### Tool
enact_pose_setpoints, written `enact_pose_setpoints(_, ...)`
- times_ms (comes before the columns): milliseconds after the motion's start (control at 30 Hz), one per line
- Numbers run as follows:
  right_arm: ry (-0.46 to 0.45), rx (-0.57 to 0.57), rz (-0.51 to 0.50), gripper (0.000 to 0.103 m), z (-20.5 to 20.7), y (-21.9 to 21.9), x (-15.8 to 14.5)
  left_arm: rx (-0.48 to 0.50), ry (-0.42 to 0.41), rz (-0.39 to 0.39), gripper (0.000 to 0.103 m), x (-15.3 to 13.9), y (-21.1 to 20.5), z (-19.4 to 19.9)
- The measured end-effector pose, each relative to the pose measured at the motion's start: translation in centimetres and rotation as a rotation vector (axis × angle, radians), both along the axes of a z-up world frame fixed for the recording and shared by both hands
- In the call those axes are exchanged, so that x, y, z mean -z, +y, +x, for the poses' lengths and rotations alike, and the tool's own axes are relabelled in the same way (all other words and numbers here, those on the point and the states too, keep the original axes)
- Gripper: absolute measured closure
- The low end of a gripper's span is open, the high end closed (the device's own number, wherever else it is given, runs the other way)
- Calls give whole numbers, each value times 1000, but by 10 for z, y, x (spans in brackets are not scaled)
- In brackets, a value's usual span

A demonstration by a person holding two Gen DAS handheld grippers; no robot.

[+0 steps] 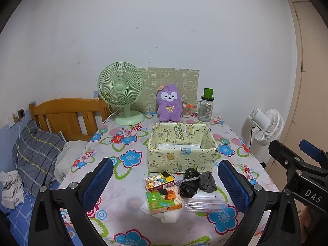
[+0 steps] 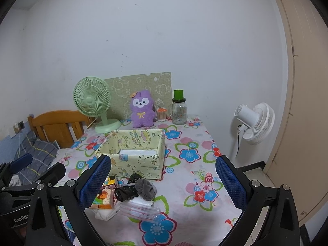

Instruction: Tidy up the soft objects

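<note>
Left gripper point(image 1: 165, 184) and right gripper point(image 2: 163, 181) both wide open, empty, above black roll point(image 1: 189, 185) and grey cloth point(image 1: 208, 181) before yellow cartoon-print fabric box point(image 1: 182, 155).

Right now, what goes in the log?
left gripper: open | right gripper: open | grey scrunchie: on table | box: nearby

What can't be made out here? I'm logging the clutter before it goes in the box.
- Box contents: only a white packet edge shows in both views; the near wall hides the rest.
- Left wrist view: white tissue mostly buried under the green carton.
- Right wrist view: the cartons partly behind the right gripper finger.
- Jar label print: too small in both views.
</note>
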State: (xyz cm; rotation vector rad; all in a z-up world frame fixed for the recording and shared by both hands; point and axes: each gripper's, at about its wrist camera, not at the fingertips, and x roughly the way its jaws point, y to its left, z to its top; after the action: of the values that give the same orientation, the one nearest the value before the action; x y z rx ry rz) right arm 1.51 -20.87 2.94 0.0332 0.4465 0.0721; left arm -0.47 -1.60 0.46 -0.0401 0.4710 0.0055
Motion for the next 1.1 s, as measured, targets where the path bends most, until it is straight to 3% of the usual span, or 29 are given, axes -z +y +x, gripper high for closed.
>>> enact_pose_setpoints(1100,30,-17,2,0,15,9,5,19,30,3,2,12,0,16)
